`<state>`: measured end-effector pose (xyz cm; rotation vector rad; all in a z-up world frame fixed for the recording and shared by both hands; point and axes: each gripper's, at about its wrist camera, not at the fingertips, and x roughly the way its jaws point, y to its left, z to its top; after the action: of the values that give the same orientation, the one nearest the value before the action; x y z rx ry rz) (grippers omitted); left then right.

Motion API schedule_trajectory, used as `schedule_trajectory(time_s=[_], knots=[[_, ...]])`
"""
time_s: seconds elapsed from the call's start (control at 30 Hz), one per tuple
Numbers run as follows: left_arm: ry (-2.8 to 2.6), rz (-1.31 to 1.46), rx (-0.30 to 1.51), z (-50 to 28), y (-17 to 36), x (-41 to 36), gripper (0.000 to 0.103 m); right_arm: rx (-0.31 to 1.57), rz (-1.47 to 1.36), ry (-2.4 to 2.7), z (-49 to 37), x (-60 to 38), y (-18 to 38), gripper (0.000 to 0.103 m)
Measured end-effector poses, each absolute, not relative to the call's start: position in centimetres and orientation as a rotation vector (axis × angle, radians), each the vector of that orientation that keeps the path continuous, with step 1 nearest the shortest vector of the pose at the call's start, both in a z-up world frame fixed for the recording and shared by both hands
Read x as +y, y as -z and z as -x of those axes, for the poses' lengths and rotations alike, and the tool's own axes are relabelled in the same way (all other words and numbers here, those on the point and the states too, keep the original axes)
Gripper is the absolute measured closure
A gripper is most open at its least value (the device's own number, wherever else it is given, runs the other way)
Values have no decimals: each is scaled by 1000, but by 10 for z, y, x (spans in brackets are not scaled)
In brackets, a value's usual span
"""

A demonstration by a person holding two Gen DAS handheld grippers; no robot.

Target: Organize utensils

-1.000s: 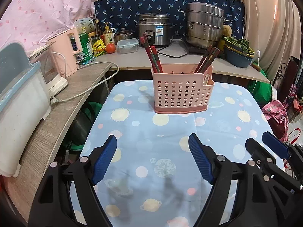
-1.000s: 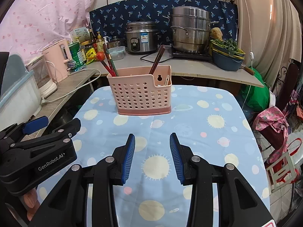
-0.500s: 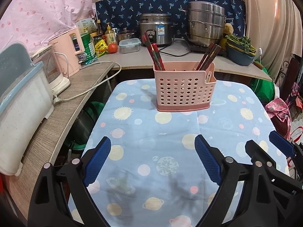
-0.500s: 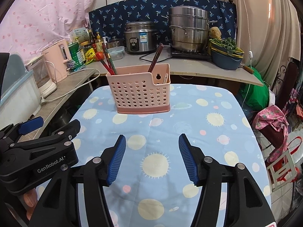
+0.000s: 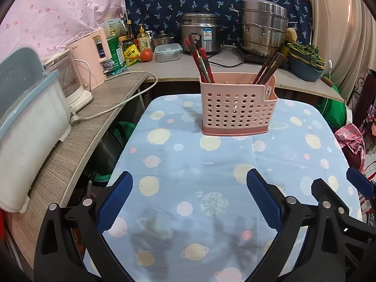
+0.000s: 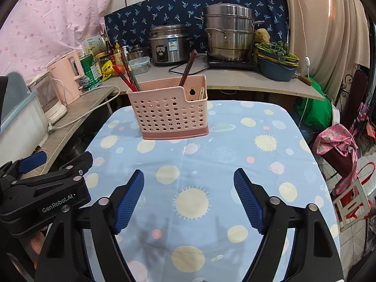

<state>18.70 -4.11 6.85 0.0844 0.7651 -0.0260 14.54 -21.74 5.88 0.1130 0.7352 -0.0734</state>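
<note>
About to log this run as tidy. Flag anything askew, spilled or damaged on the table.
Nothing stands out. The pink utensil caddy stands upright on the tablecloth, chopsticks leaning inside it at both ends. Left gripper and right gripper are open and empty.

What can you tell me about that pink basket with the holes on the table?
The pink basket looks like plastic, its walls dotted with round holes above a darker solid base. It stands upright on the blue tablecloth. Red and dark chopsticks lean out at its left end, brown ones at its right. A low notch is cut at one corner. Nothing grips it.
</note>
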Motion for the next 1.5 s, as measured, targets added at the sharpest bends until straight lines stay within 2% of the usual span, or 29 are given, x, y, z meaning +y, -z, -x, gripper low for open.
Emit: schedule_trajectory(time_s=[0.07, 0.23, 0.4, 1.5], knots=[[20, -88, 764, -187, -68, -41, 9, 741, -122, 73, -146, -219, -58, 19], [18, -89, 763, -187, -68, -40, 8, 745, -113, 76, -144, -219, -54, 18], [7, -108, 757, -186, -67, -39, 7, 743, -115, 87, -144, -222, -52, 6], [-3, -80, 801, -197, -53, -29, 7, 771, -124, 115, -150, -231, -42, 7]])
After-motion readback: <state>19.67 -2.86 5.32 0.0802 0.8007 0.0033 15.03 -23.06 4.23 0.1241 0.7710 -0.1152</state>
